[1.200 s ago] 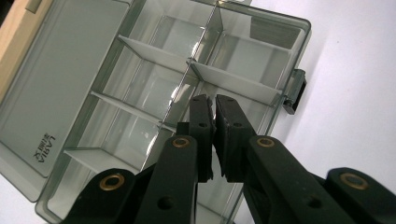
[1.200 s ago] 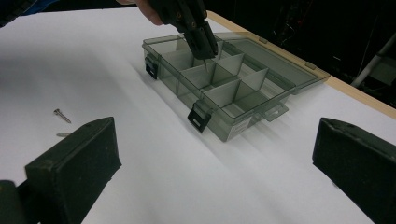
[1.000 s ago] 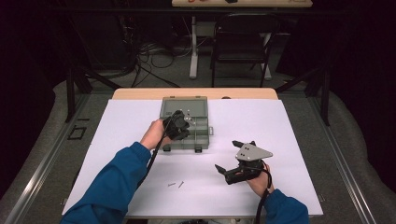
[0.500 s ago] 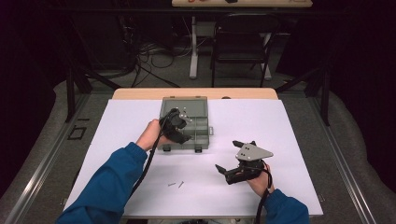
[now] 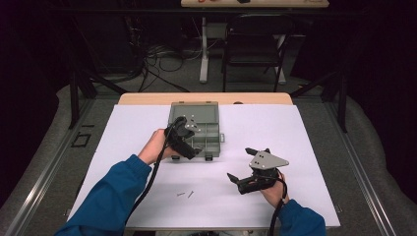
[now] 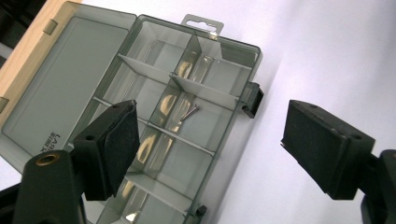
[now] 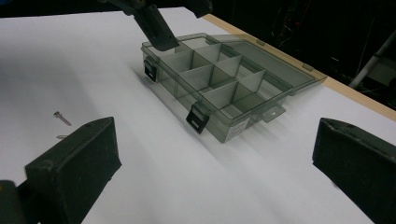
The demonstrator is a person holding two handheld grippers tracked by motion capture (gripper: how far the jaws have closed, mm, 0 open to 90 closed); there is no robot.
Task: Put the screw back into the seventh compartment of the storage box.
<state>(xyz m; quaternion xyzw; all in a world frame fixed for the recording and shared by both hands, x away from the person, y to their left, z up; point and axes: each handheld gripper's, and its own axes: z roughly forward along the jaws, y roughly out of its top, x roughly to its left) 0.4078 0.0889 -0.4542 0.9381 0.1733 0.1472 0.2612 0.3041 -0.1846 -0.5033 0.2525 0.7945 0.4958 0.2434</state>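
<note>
A smoky grey compartment box [image 5: 206,123] lies open at the table's middle back, its lid [image 6: 60,88] folded flat behind it. One small screw [image 6: 189,112] rests in a middle compartment. My left gripper [image 5: 186,141] hovers over the box's near left part. Its jaws have just been opening and now stand wide apart [image 6: 212,140] with nothing between them. Two loose screws [image 5: 186,194] lie on the white sheet in front of the box. My right gripper [image 5: 239,163] rests to the right of them, pointing left, open and empty [image 7: 217,156].
The white sheet [image 5: 305,147] covers most of the wooden table [image 5: 147,98]. The box's two black latches [image 7: 197,117] hang off its front wall. A chair [image 5: 253,44] and cables stand on the floor beyond the table.
My left gripper has drawn back a little toward the person, above the box. The right gripper has kept still.
</note>
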